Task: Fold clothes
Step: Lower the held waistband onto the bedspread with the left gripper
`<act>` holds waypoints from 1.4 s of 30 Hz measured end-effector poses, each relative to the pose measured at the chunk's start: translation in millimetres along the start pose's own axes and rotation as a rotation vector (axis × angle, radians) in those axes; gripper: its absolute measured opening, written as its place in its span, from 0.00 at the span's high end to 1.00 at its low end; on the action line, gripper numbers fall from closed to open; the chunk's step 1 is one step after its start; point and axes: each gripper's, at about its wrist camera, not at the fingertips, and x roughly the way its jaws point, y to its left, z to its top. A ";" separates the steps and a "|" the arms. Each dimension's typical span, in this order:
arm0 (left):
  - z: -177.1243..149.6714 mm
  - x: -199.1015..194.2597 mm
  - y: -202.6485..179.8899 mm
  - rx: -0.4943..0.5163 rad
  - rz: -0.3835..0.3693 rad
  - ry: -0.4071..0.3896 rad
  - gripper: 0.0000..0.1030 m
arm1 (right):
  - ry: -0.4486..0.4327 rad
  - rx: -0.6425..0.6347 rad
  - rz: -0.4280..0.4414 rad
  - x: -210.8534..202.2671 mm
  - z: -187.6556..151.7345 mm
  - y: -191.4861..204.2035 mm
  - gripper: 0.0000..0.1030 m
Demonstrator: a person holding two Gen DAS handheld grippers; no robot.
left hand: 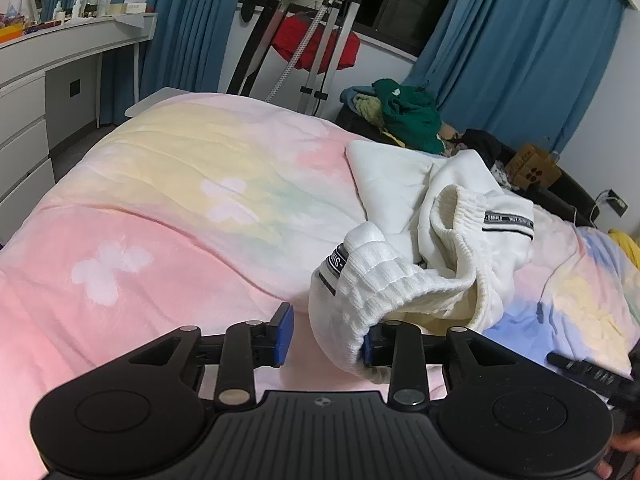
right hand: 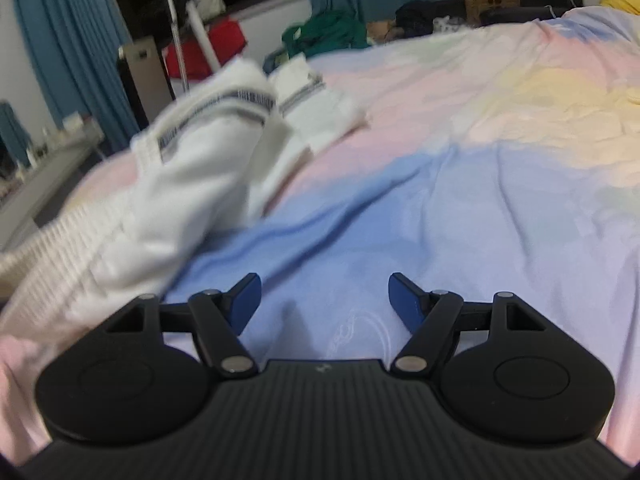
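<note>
A white sweatshirt-like garment (left hand: 440, 216) with ribbed cuffs and black lettered bands lies crumpled on the pastel bed cover (left hand: 160, 200). Its ribbed hem (left hand: 380, 276) hangs over the right finger of my left gripper (left hand: 326, 340). The jaws stand apart with part of the hem between them, and the left pad (left hand: 282, 336) touches nothing. In the right wrist view the same garment (right hand: 180, 168) is blurred at the left. My right gripper (right hand: 324, 300) is open over the blue patch of the bed cover (right hand: 480, 160), with nothing between its fingers.
A white desk with drawers (left hand: 40, 80) stands left of the bed. Behind the bed are a metal stand (left hand: 328, 48) with red cloth (left hand: 304, 44), a pile of green clothes (left hand: 408, 112) and a cardboard box (left hand: 532, 168). A hand's fingers (left hand: 624, 444) show at the lower right.
</note>
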 end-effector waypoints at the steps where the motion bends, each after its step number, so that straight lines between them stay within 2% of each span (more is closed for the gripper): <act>1: -0.8 -0.7 -1.0 0.009 0.002 0.004 0.65 | -0.017 0.016 0.021 -5.6 2.0 -1.3 0.30; 5: -4.0 -3.4 -7.6 0.069 0.024 0.020 0.56 | -0.064 0.044 0.086 -19.3 8.6 -2.3 0.30; 8: -8.2 -5.4 -17.8 0.167 0.059 0.017 0.52 | -0.056 0.022 0.091 -14.9 10.5 2.4 0.29; 10: -11.8 -6.7 -26.3 0.247 0.082 0.008 0.52 | -0.065 0.005 0.126 -13.1 13.1 8.2 0.28; 15: -20.5 -7.5 -43.6 0.371 0.030 0.015 0.52 | -0.104 -0.105 0.237 -6.3 30.1 42.3 0.28; 19: -23.3 -2.6 -50.5 0.403 0.030 0.008 0.52 | -0.103 -0.219 0.245 19.2 60.1 85.6 0.28; 23: -19.9 4.4 -45.3 0.352 0.035 0.011 0.52 | -0.069 -0.302 0.189 61.0 84.2 131.6 0.28; 27: -17.0 12.7 -36.2 0.316 0.039 0.022 0.52 | -0.052 -0.410 0.158 95.2 92.6 168.9 0.29; 29: -16.9 15.0 -32.4 0.304 0.040 0.031 0.52 | -0.035 -0.510 0.090 109.3 90.3 185.2 0.30; 31: -17.1 17.5 -29.7 0.293 0.041 0.037 0.52 | -0.024 -0.617 -0.020 118.7 84.6 193.7 0.30; 33: -16.2 18.2 -27.9 0.284 0.044 0.034 0.52 | -0.008 -0.634 -0.067 117.8 84.2 187.7 0.31; 37: -14.8 14.5 -26.8 0.266 0.028 0.020 0.51 | 0.012 -0.500 -0.094 88.0 89.1 143.2 0.30; 42: -18.5 3.8 -37.6 0.300 -0.010 -0.007 0.49 | 0.045 -0.336 -0.140 44.3 81.4 73.7 0.30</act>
